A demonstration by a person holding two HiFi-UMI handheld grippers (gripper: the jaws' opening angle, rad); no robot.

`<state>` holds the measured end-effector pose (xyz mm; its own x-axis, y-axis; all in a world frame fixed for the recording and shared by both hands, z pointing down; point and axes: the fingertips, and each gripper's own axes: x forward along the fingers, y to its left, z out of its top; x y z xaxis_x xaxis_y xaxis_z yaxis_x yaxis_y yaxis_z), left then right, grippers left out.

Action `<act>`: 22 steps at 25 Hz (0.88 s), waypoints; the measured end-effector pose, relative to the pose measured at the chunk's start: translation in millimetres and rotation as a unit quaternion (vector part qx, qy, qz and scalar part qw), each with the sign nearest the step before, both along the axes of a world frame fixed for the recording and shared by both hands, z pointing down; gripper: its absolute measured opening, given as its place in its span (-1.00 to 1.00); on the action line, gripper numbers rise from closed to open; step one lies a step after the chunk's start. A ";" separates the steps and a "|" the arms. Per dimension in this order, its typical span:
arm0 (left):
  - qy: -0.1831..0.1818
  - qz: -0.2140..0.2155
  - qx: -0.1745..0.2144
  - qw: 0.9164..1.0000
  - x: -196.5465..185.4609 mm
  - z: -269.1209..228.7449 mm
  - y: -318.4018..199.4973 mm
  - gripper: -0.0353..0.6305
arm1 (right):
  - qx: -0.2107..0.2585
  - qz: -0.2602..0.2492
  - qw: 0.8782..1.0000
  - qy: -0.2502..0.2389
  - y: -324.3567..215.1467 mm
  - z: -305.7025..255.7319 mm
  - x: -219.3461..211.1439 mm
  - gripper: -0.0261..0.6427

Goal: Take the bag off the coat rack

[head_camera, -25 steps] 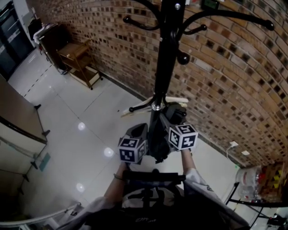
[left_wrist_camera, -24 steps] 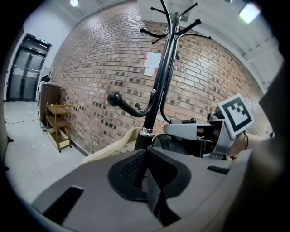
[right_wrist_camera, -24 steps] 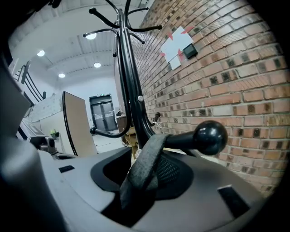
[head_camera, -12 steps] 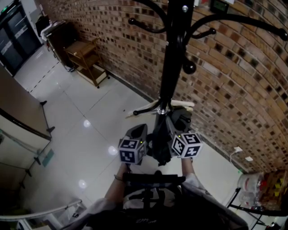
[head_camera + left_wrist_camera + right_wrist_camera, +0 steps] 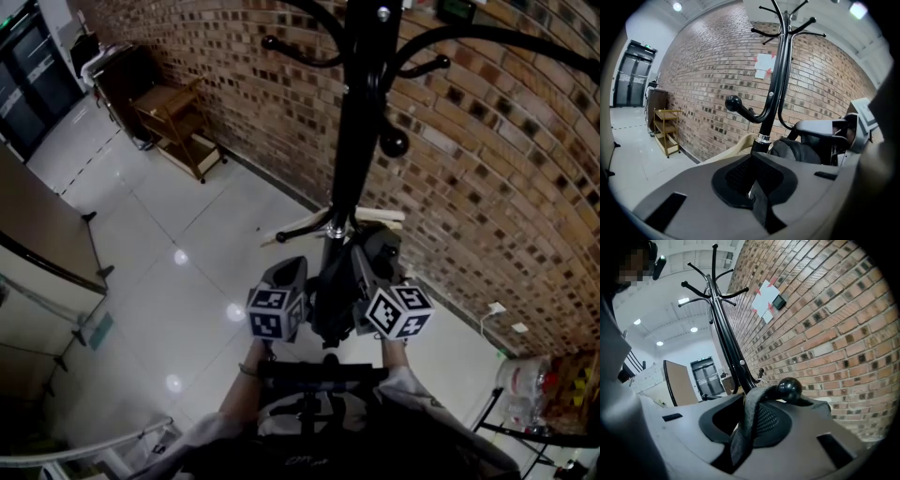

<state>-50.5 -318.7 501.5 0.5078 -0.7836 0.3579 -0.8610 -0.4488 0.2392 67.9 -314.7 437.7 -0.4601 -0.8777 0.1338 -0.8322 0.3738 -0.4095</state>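
Observation:
A black coat rack (image 5: 354,141) stands before the brick wall. A dark bag (image 5: 330,305) hangs low on its pole, between my two grippers. In the right gripper view the bag's grey strap (image 5: 749,416) loops over a round black hook knob (image 5: 789,389) and runs down between the jaws. My right gripper (image 5: 745,430) has just been closing, and its pads now press on that strap. In its own view my left gripper (image 5: 752,190) is shut on a dark strap piece (image 5: 759,206), with the pole (image 5: 776,93) straight ahead.
The brick wall (image 5: 487,169) runs close behind the rack. A wooden shelf cart (image 5: 173,127) stands at the far left by the wall. A plastic bottle (image 5: 520,375) sits on a stand at the lower right. Glossy white floor tiles (image 5: 169,281) spread to the left.
The right gripper's marker cube has slid right and toward me, and has rolled; its jaws have closed onto the strap. The left gripper has stayed where it was.

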 end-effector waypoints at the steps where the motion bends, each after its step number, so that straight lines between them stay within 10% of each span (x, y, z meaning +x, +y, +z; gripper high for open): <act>1: 0.002 0.001 -0.001 1.000 0.9 0.3 -0.3 -0.87 | -0.001 0.000 1.000 -0.008 2.6 -2.6 1.3 -0.75; 22: 0.012 0.039 0.006 0.999 23.2 -1.9 2.4 -0.87 | 0.016 0.002 1.000 0.014 32.8 -31.3 9.8 -0.76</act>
<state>-27.3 -316.3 499.6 0.5756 -0.7456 0.3359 -0.8176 -0.5169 0.2536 77.7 -281.9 406.4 -0.4532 -0.8835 0.1184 -0.8443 0.3828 -0.3750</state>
